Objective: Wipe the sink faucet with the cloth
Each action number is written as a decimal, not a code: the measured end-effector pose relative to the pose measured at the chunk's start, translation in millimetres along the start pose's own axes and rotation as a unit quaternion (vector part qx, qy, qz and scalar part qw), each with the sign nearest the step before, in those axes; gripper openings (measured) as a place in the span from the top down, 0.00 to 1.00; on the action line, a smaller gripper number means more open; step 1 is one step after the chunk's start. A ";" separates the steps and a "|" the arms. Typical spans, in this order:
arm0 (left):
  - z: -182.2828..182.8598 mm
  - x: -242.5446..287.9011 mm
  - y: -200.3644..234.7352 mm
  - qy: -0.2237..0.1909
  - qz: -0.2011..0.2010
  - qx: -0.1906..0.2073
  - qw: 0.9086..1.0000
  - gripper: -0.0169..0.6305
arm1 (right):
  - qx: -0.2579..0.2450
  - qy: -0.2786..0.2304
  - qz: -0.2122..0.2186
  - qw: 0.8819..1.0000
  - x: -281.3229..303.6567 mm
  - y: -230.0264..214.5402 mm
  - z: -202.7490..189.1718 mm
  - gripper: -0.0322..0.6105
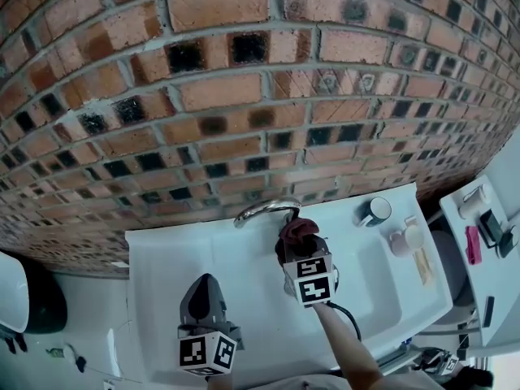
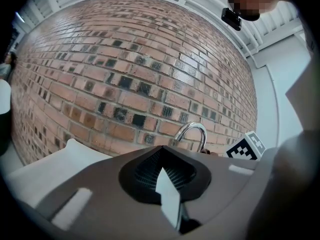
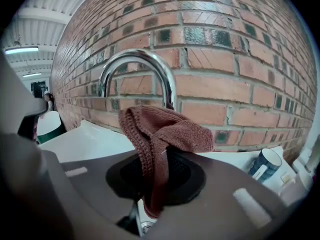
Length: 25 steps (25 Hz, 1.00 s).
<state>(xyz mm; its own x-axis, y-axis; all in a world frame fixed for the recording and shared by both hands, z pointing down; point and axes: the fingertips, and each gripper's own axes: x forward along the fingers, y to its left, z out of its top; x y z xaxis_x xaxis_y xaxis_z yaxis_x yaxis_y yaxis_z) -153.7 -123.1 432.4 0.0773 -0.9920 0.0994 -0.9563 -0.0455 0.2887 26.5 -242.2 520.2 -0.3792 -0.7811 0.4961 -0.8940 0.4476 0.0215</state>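
Our right gripper [image 3: 150, 206] has its jaws clamped on the brown cloth [image 3: 172, 129], which bunches up just in front of the curved chrome faucet [image 3: 142, 64]. Our left gripper [image 2: 169, 196], its jaws together on nothing, hovers above the white sink [image 1: 162, 254], left of the faucet.

Bright, even, soft-shadowed; ceiling strip lights [image 3: 19, 49] far left. Glare on faucet [image 3: 150, 66]; fisheye bowing, black vignetted corners, blurred foreground.
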 end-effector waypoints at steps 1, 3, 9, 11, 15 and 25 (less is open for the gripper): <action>-0.5 0.9 -1.6 0.000 -0.002 0.000 1.000 0.97 | -0.006 0.003 -0.004 1.000 1.6 0.4 -1.4 0.87; -0.9 1.3 -2.8 0.001 -0.004 0.001 1.000 0.97 | -0.007 0.009 -0.008 1.000 2.9 0.0 -2.8 0.87; -1.3 -1.0 4.5 -0.002 0.005 0.000 1.000 0.97 | -0.009 0.063 0.037 0.997 19.5 23.7 -24.3 0.88; 1.1 -2.0 4.5 -0.001 0.007 0.001 1.000 0.97 | -0.022 0.073 0.034 0.997 25.3 30.4 -28.9 0.88; 1.9 -2.3 11.1 0.000 0.013 0.001 1.000 0.97 | -0.026 0.066 0.027 0.997 28.1 30.9 -28.7 0.87; 6.7 -5.9 -7.1 -0.011 -0.007 0.006 1.000 0.97 | 0.107 -0.086 0.121 0.983 -48.3 46.8 32.8 0.87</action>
<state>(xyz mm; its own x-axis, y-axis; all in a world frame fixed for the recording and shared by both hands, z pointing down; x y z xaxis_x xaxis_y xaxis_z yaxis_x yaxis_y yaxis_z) -149.2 -117.6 423.4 0.0847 -0.9936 0.0748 -0.9583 -0.0606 0.2792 -4.8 -197.8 468.8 -0.6051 -0.7338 0.3089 -0.7955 0.5415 -0.2720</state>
